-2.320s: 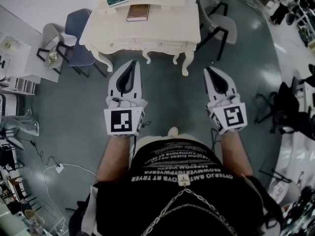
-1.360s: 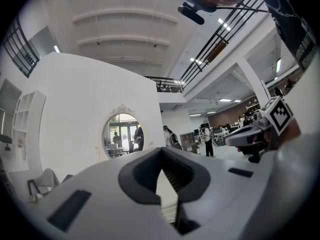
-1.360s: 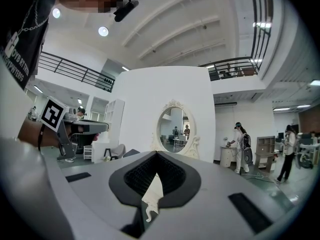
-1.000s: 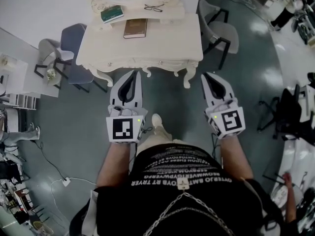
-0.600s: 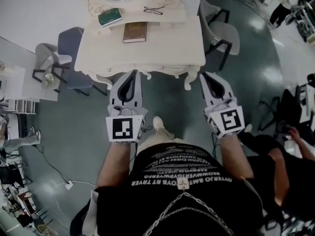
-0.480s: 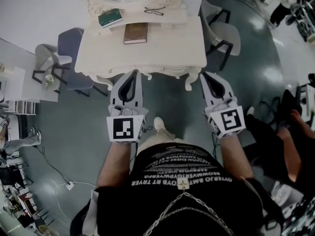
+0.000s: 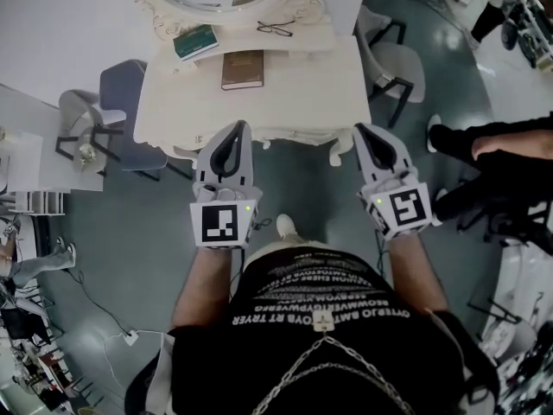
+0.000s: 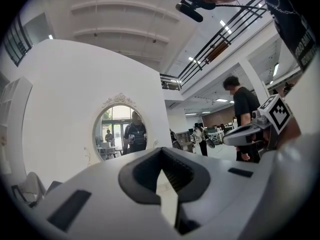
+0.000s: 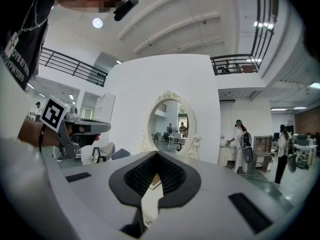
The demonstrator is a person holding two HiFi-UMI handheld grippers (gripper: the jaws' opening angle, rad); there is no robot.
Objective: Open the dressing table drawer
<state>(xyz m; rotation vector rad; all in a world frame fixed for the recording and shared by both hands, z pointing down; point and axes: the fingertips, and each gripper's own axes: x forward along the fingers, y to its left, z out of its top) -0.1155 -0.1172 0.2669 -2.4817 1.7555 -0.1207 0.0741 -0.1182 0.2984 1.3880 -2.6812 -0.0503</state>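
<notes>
The drawer (image 7: 294,136) sits in the front face of the white bench (image 7: 259,102), straight ahead of both hands, with its long axis running left to right. The left claw (image 7: 235,132) and right claw (image 7: 363,133) are both closed on nothing, with their tips at the bench's front edge. The left looks nearer the middle (my judgement), and it must part its jaws before gripping.
</notes>
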